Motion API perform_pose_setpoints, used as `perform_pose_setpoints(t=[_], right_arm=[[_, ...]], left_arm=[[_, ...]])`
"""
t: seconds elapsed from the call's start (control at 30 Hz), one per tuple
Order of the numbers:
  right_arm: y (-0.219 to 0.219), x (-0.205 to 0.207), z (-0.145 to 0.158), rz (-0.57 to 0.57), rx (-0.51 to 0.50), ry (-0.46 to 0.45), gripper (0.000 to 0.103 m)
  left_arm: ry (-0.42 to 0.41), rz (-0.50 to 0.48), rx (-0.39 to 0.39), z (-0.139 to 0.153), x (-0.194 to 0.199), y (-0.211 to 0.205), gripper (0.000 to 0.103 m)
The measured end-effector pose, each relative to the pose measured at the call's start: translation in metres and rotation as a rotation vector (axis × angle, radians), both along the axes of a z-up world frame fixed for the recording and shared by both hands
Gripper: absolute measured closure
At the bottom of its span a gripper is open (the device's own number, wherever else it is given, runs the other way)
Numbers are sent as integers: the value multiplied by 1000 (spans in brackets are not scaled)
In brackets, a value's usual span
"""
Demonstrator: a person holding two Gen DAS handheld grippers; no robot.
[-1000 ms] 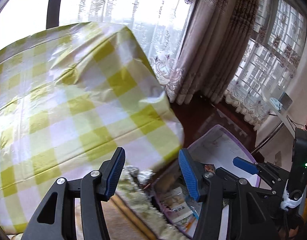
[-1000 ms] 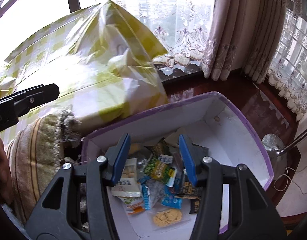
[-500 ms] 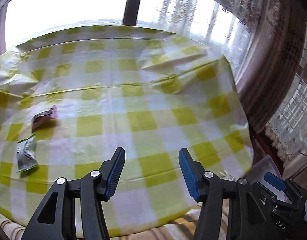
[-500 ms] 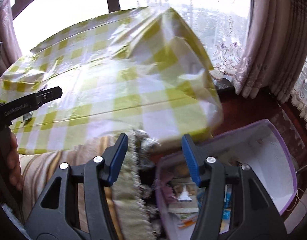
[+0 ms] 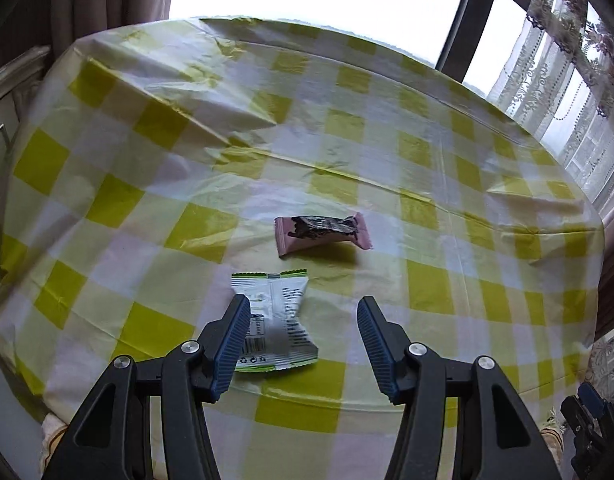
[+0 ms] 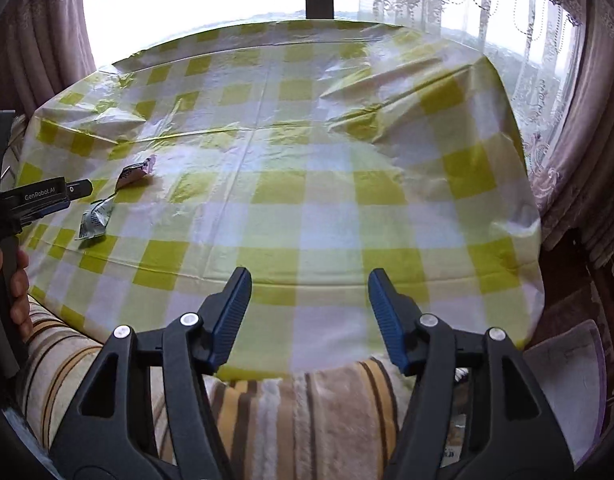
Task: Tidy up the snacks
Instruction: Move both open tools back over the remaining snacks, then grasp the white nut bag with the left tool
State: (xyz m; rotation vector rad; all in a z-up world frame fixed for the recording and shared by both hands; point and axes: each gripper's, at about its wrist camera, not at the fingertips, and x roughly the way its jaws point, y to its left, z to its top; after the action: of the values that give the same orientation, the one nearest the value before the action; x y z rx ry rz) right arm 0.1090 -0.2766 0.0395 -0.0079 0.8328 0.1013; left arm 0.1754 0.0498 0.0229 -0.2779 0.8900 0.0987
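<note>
The left gripper (image 5: pixel 303 320) hovered with jaws apart and empty, over a white-green snack packet (image 5: pixel 275 322) near the tabletop's (image 5: pixel 447 160) front edge. The pink snack bar (image 5: pixel 322 232) lay just behind it. The right gripper's (image 6: pixel 310 296) jaws had just been opening, nothing between them, above the front edge.

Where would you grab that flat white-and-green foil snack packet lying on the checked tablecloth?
Probably across its narrow middle, from above. The white-and-green foil snack packet lies flat, its crimped ends wider than its waist. The left gripper hangs over it, open, so closing on the long side edges looks easiest.
</note>
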Motion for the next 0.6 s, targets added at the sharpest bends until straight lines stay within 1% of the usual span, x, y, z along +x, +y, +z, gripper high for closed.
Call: perform_pose_setpoints(t=[0.1,0.2,0.33,0.47,0.53,0.6], right_arm=[[22,20,3,49,-15,-11,38],[47,39,6,105,-29,-26,38],[82,64,7,189,-52,-42,33],[113,84,5,261,-53,-54,33],[127,94,4,287,-59,-60,33],[141,103,3,313,-66,-68,32]], left_arm=[[29,3,-13,-10,6,7,46],[61,-9,-44,-21,12,10,46],[94,-20,-26,-30,19,6,46],[117,-15,-10,-40,26,11,46],[108,-19,-11,-40,27,14,47],[105,-21,2,-41,28,16,53]])
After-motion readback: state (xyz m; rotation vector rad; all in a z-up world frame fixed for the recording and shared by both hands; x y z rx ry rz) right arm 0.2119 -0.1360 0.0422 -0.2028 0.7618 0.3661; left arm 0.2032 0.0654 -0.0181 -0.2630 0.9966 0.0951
